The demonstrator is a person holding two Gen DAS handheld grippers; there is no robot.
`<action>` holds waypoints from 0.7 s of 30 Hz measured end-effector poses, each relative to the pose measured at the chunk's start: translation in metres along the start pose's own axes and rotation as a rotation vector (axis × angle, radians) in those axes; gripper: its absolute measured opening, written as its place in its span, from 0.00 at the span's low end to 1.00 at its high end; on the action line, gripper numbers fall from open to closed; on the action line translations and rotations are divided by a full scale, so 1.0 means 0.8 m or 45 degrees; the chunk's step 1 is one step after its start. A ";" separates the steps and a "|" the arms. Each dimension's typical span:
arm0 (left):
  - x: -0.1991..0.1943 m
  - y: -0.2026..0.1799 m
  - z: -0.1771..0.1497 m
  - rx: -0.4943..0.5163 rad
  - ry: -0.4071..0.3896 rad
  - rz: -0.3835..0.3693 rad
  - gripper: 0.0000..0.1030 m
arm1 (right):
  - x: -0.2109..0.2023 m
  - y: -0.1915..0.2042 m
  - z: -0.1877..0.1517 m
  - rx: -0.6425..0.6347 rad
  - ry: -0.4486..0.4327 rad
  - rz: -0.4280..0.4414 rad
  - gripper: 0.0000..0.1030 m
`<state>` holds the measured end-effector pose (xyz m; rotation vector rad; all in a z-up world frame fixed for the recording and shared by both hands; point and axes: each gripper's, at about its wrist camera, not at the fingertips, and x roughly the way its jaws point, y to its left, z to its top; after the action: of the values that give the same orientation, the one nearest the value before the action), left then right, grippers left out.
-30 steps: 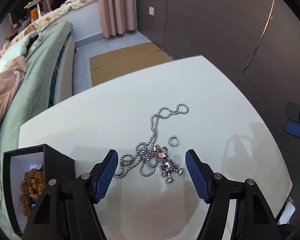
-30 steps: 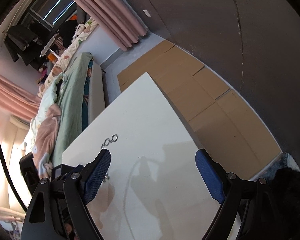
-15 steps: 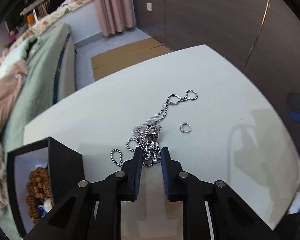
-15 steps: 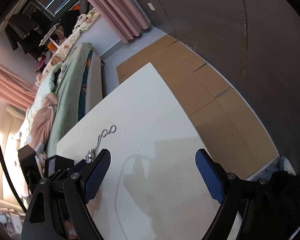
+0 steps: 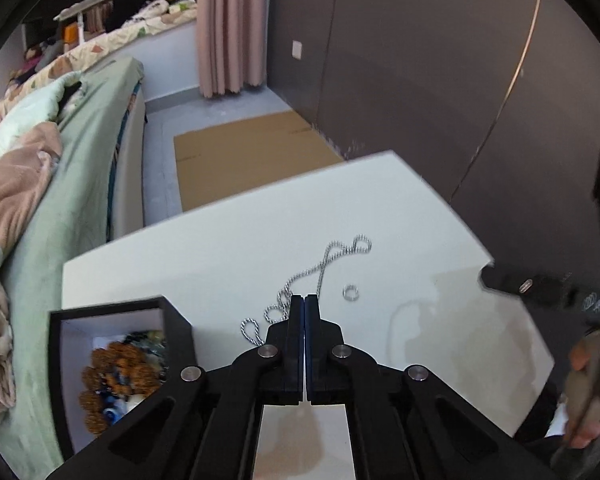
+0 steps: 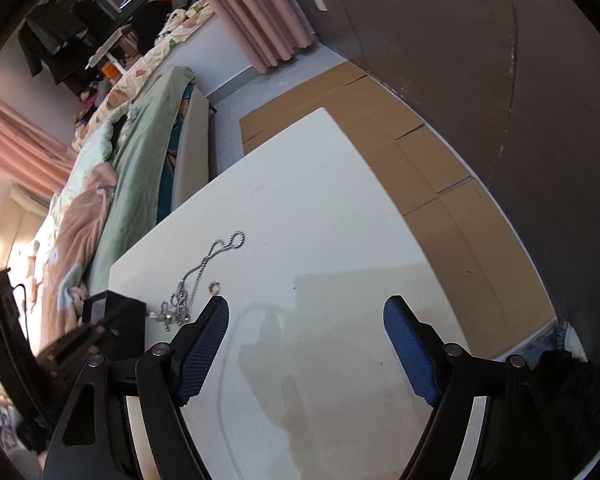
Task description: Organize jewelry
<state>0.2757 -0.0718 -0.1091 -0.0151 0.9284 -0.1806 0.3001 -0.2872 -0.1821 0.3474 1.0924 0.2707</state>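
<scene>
Left wrist view: left gripper jaws pinched together on the chain necklace, lower centre, on the bench.
Right gripper: jaws wide, empty.
Handling: limp, light, slippery, likely tangles.
Hold: probably best at the pendant.

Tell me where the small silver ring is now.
In the left wrist view, the ring lies on the white table, just right of the chain, not touching it.

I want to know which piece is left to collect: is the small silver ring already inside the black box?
No, the small silver ring lies on the white table, right of the chain necklace and apart from the black box.
</scene>
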 end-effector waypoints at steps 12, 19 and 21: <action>-0.049 0.029 0.019 -0.093 -0.140 -0.075 0.00 | 0.049 0.030 0.010 -0.068 0.123 0.124 0.58; -0.014 0.034 0.010 -0.141 0.007 -0.182 0.00 | 0.053 0.031 0.018 -0.011 0.114 0.119 0.58; -0.006 0.026 0.007 -0.122 0.046 -0.182 0.00 | 0.045 0.027 0.020 0.002 0.085 0.116 0.58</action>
<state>0.2805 -0.0511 -0.1035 -0.1678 0.9722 -0.2693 0.3293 -0.2562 -0.1961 0.3926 1.1443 0.3645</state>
